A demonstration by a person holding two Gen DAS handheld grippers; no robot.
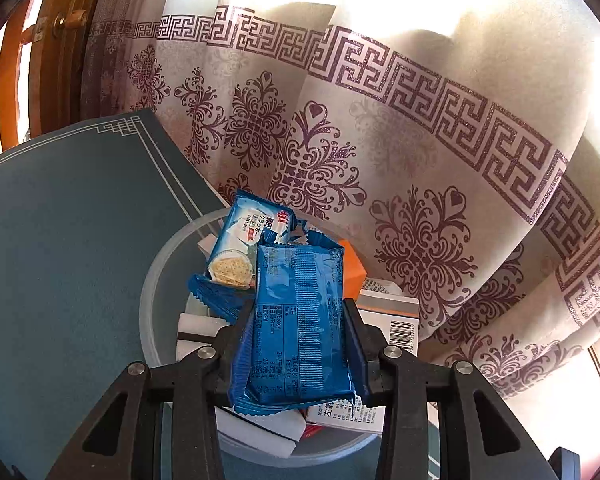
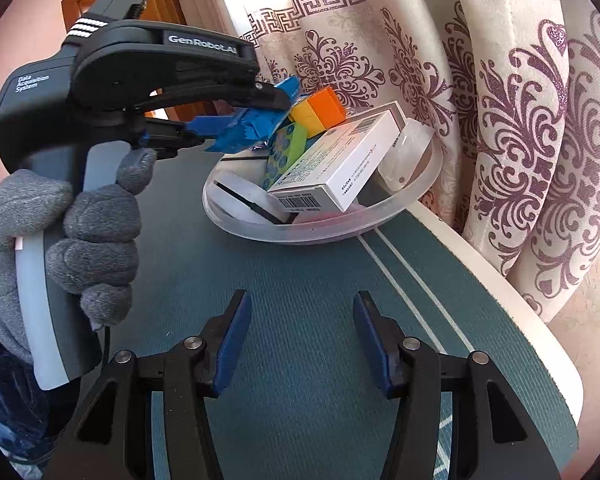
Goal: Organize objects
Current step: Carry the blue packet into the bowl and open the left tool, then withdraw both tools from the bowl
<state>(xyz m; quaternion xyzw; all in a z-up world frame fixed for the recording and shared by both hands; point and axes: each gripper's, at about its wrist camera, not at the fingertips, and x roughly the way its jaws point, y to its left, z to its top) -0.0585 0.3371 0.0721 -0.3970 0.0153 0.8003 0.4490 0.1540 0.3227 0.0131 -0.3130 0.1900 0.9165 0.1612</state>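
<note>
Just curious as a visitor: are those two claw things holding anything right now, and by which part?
The left gripper pinches a blue snack packet across its middle, by its long sides. The right gripper holds nothing.

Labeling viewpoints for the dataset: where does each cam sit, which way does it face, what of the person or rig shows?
Left wrist: on the left tool, looking down along its fingers into the clear bowl toward the curtain; own fingers clamp a blue snack packet.
Right wrist: on the right tool, facing across the green mat; own fingers open, empty; gloved hand holding the left tool also shows.
Shared: bowl, packet, orange block, curtain, mat.
</note>
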